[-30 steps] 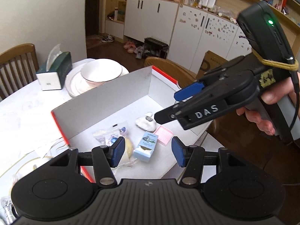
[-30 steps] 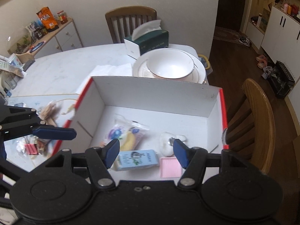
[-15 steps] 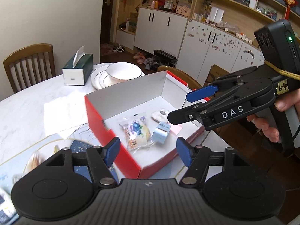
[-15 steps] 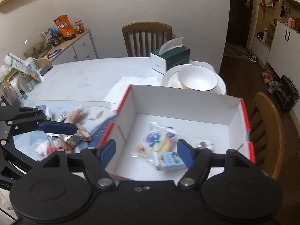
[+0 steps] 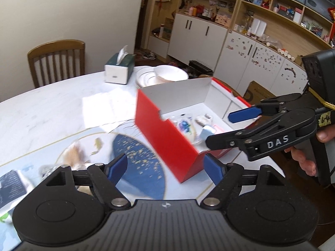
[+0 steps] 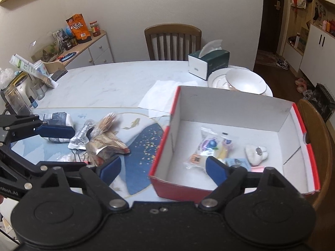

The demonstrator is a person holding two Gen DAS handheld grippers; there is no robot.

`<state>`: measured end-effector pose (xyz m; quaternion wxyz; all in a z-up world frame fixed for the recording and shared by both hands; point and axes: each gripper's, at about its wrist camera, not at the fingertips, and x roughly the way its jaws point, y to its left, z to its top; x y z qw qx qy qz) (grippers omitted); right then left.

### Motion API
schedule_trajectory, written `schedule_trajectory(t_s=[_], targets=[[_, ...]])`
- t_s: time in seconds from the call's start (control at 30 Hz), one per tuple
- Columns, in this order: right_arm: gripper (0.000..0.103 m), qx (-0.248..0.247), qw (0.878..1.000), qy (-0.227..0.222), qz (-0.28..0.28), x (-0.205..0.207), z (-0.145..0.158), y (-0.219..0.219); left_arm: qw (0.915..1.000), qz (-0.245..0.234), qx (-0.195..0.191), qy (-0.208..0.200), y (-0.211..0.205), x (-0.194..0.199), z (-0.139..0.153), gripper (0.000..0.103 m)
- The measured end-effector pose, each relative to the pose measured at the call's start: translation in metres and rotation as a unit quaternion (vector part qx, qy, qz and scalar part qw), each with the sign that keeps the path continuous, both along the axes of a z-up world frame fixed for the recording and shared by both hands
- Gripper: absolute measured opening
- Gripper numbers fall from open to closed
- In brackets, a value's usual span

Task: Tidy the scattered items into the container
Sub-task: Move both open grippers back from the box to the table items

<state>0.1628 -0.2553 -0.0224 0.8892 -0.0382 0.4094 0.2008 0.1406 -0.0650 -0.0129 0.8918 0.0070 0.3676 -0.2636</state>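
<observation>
4 items are lying in the box (image 6: 226, 102) ahead of the empty, spread right hand-held gripper (image 6: 163, 168); several snack packets (image 6: 104, 144) are waiting on the surface (image 6: 100, 83) beside the left hand-held gripper (image 5: 166, 168), also spread and empty.

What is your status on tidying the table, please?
Left gripper and right gripper open, empty. Box holds four items. Snack packets left on mat. Nothing blocking.
</observation>
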Motion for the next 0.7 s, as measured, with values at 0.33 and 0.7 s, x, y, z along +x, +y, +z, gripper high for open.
schedule_trajectory(t_s=[0.33, 0.7], targets=[[0.095, -0.001, 1.0, -0.001, 0.007, -0.004, -0.007, 0.047, 0.9992, 0.037, 0.004, 0.01, 0.055, -0.011, -0.02, 0.094], [0.095, 0.003, 1.0, 0.023, -0.006, 0.009, -0.026, 0.102, 0.9976, 0.058, 0.031, 0.018, 0.106, -0.015, -0.057, 0.101]])
